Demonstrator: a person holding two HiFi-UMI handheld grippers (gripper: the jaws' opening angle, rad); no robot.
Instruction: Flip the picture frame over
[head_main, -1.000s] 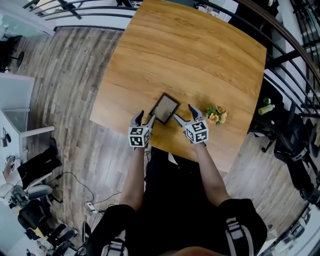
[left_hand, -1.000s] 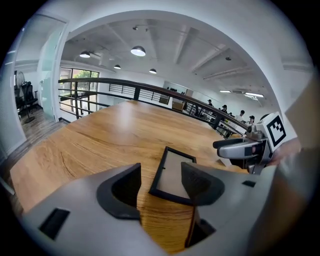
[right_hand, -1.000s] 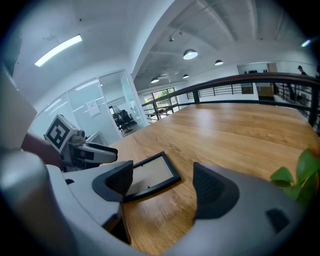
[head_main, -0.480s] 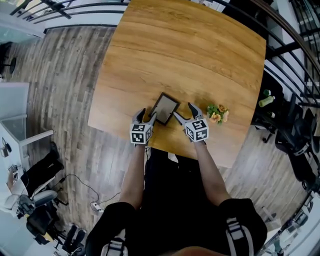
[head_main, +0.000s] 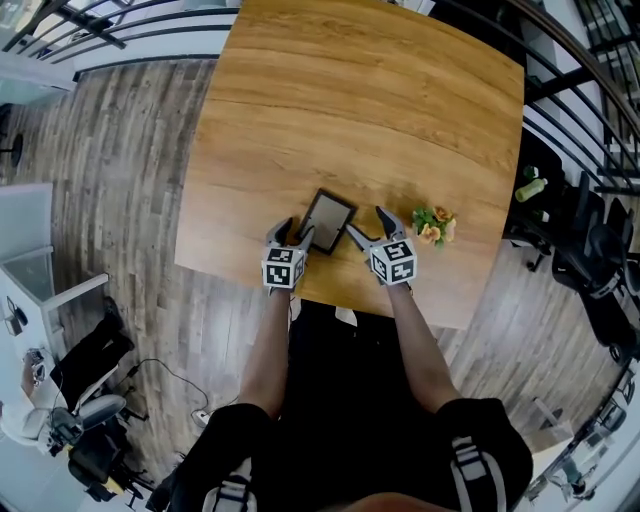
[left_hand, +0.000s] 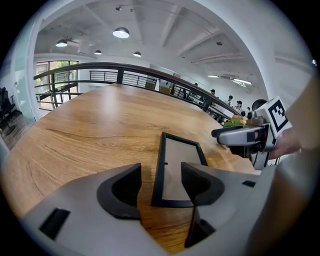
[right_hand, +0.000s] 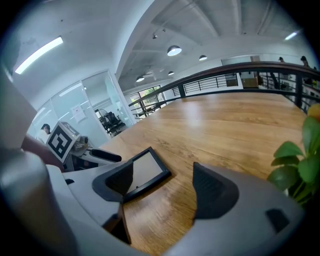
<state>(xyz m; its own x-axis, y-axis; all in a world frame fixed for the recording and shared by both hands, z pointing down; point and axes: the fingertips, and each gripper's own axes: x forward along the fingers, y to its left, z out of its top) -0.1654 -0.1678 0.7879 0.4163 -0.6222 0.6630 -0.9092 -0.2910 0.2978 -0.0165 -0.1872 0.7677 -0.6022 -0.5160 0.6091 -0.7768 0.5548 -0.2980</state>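
One picture frame (head_main: 328, 222) lies flat on the wooden surface (head_main: 380, 110), close to the edge nearest the person, between the two grippers. The left gripper (head_main: 295, 232) sits just beside the frame's near left corner and the right gripper (head_main: 366, 224) just beside its right side. Contact cannot be told from overhead.

Frame: thin dark rim, pale grey panel, rectangular, set at a slant to the surface's edge.

Left gripper view: jaws wide apart, and the frame's (left_hand: 177, 170) near short end lies in the gap of the left gripper (left_hand: 160, 185). The right-hand jaw overlaps the near right corner. The right gripper (left_hand: 240, 136) shows beyond the frame's far right side.

Right gripper view: the right gripper (right_hand: 162, 187) also stands wide, with mostly bare wood in its gap. The frame (right_hand: 145, 172) lies toward the left jaw, one corner hidden behind it.

Only the head view takes in the whole small flower sprig (head_main: 432, 227), near the right gripper's outer side. The right gripper view catches just its green leaves (right_hand: 295, 160).
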